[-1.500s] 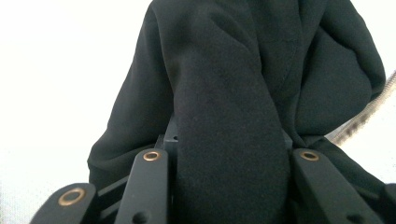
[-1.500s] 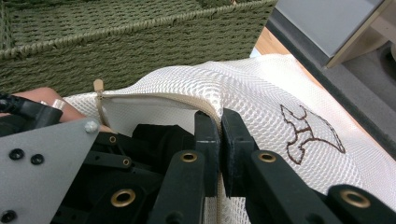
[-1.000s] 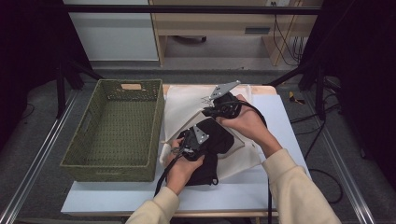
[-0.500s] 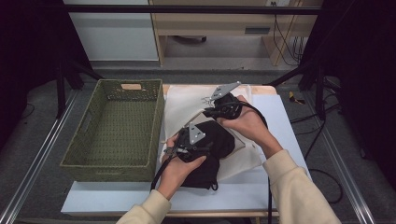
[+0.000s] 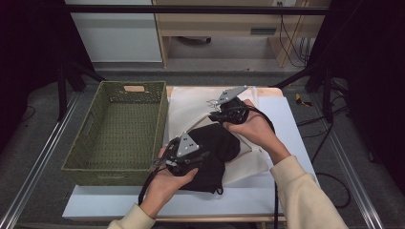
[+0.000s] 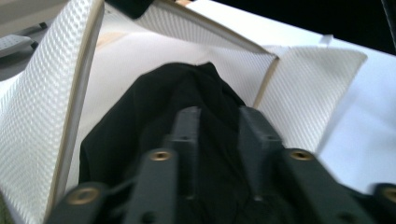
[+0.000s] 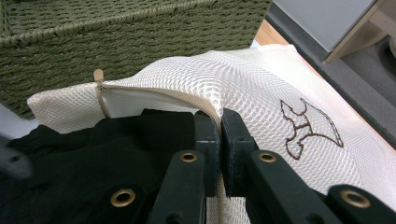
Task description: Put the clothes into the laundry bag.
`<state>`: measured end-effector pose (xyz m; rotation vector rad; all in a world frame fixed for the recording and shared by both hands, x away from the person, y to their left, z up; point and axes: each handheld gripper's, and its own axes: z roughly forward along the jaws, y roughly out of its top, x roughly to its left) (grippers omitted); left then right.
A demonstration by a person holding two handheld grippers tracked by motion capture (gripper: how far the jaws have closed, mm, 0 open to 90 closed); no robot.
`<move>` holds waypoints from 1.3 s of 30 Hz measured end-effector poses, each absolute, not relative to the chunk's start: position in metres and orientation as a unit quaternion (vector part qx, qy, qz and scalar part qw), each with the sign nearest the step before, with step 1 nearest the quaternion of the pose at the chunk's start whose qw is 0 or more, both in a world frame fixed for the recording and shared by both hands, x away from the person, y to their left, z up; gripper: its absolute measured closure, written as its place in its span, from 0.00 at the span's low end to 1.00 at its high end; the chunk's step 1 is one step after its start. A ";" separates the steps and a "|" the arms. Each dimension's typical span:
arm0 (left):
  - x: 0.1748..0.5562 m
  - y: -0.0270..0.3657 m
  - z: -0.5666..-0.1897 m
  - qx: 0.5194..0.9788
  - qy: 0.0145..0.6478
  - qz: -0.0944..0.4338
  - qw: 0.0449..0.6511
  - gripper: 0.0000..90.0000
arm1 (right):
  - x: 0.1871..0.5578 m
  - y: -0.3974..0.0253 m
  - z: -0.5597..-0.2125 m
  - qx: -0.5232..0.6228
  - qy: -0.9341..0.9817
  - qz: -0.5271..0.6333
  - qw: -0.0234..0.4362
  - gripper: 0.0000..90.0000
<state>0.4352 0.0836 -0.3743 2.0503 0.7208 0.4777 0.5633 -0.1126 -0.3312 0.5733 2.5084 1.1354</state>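
Observation:
A white mesh laundry bag (image 5: pixel 191 105) lies on the table with its zipped mouth held up. A black garment (image 5: pixel 219 143) sits partly inside that mouth. My left gripper (image 5: pixel 203 153) is shut on the black garment (image 6: pixel 187 88), its jaws pointing into the bag (image 6: pixel 46 93). My right gripper (image 5: pixel 213 117) is shut on the bag's zipper edge and lifts it. In the right gripper view the right gripper (image 7: pixel 220 119) pinches the zipper seam of the mesh bag (image 7: pixel 261 84), with the garment (image 7: pixel 93 154) just below and left. The zipper pull (image 7: pixel 99 77) hangs at the seam's far end.
A green woven basket (image 5: pixel 114 169) stands to the left of the bag, and its wall (image 7: pixel 116 42) is close behind the bag's mouth. The white table (image 5: pixel 296 119) shows bare to the right. Cables trail from both grippers toward the person.
My left gripper has shifted a little left and toward the person, still gripping the black garment. The right gripper has stayed put, holding the bag's edge.

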 end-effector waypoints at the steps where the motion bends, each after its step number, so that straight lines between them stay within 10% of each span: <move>1: 0.434 0.086 -0.375 0.827 0.292 0.191 0.441 0.80 | 0.563 -0.113 -0.331 0.201 0.880 0.398 0.164 0.96; 8: 0.429 0.095 -0.386 0.838 0.294 0.166 0.429 0.98 | 0.562 -0.112 -0.332 0.200 0.881 0.396 0.164 0.96; 39: 0.399 0.087 -0.443 0.871 0.274 0.139 0.382 1.00 | 0.560 -0.109 -0.336 0.198 0.882 0.396 0.161 0.96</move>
